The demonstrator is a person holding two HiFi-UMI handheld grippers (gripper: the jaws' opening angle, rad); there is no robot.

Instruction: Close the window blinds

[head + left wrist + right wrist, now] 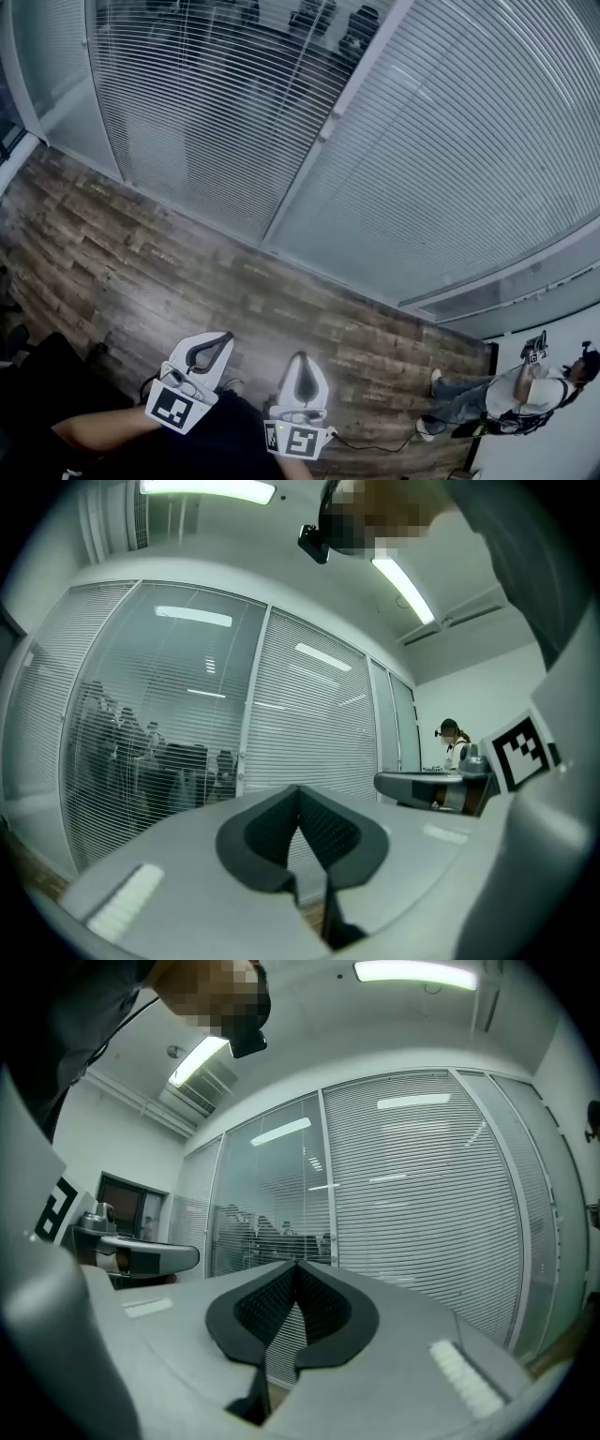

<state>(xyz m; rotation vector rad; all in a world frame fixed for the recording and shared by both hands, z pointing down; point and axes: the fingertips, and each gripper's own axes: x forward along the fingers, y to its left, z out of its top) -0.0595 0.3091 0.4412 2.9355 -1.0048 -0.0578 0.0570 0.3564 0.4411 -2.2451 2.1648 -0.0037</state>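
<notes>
the window blinds [216,112] hang in the glazed wall on the far side of the wooden floor [187,253], well apart from both tools. left of the frame post [309,159] the slats stand partly open, with dim figures showing through; the right panel [450,178] reads almost solid, so the left side looks like the one still to shut. the left gripper [221,339] and right gripper [300,358] are held near the body, side by side; each has its 2 jaws pressed together at the tips with nothing between them. slats like these are likely thin, light and easily kinked, and i cannot tell whether they sit behind glass, so the slats are no place to grip. a small fitting [326,133] on the post may be the tilt control, though it is too small to be sure; a knob, wand or cord is the part to pinch, gently
</notes>
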